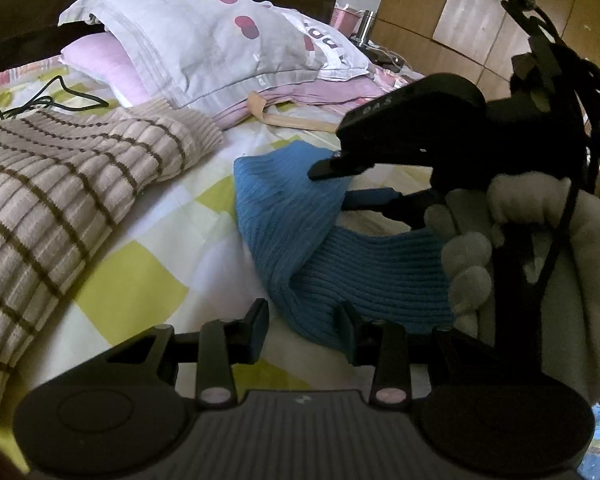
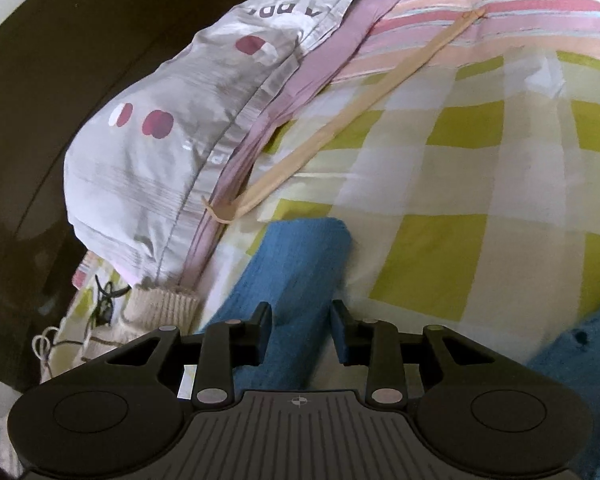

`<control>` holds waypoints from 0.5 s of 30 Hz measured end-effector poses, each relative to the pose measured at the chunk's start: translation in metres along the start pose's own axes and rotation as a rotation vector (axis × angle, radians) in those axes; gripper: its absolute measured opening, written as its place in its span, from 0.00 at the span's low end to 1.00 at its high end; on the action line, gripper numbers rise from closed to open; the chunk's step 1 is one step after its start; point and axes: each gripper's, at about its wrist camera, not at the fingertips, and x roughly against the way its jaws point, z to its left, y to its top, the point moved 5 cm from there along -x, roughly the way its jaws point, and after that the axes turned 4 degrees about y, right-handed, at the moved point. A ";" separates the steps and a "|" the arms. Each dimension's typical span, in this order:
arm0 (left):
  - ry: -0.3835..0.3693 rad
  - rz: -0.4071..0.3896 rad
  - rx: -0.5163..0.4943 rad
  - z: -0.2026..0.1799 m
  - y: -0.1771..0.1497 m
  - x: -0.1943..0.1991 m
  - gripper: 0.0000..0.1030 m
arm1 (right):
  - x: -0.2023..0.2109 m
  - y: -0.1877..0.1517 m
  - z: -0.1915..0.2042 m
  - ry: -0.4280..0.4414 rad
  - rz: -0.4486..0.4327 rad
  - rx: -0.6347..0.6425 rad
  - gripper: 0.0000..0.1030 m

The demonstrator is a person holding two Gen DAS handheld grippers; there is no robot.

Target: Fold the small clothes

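Observation:
A blue ribbed knit garment [image 1: 300, 220] lies partly folded on the checked bed sheet [image 1: 140, 272]. In the left wrist view, my left gripper [image 1: 304, 328] is open, its fingers straddling the garment's near edge. My right gripper [image 1: 340, 184] appears there from the side, held by a white-gloved hand [image 1: 472, 248], its jaws apart around a raised flap of the blue knit. In the right wrist view the right gripper [image 2: 302, 332] is open with the blue knit [image 2: 296, 272] lying between its fingers.
A beige striped knit sweater [image 1: 60, 184] lies to the left on the bed. A grey pillow [image 1: 188, 40] sits on pink bedding [image 1: 100, 60] at the back. A tan strap [image 2: 340, 120] crosses the sheet. A black cable [image 1: 40, 100] lies far left. Wooden wardrobes [image 1: 480, 8] stand behind.

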 end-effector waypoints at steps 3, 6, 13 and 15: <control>0.004 -0.003 -0.006 -0.001 0.000 0.000 0.42 | -0.005 0.001 0.002 0.021 0.014 0.008 0.31; 0.005 -0.006 -0.009 -0.001 0.000 -0.001 0.42 | -0.008 0.001 0.004 0.017 0.011 0.030 0.17; 0.012 -0.015 -0.024 -0.004 -0.001 0.000 0.42 | 0.008 0.002 -0.001 0.014 -0.048 0.017 0.08; 0.005 -0.014 -0.013 -0.003 -0.001 0.000 0.42 | 0.020 0.005 -0.002 0.020 -0.079 0.013 0.08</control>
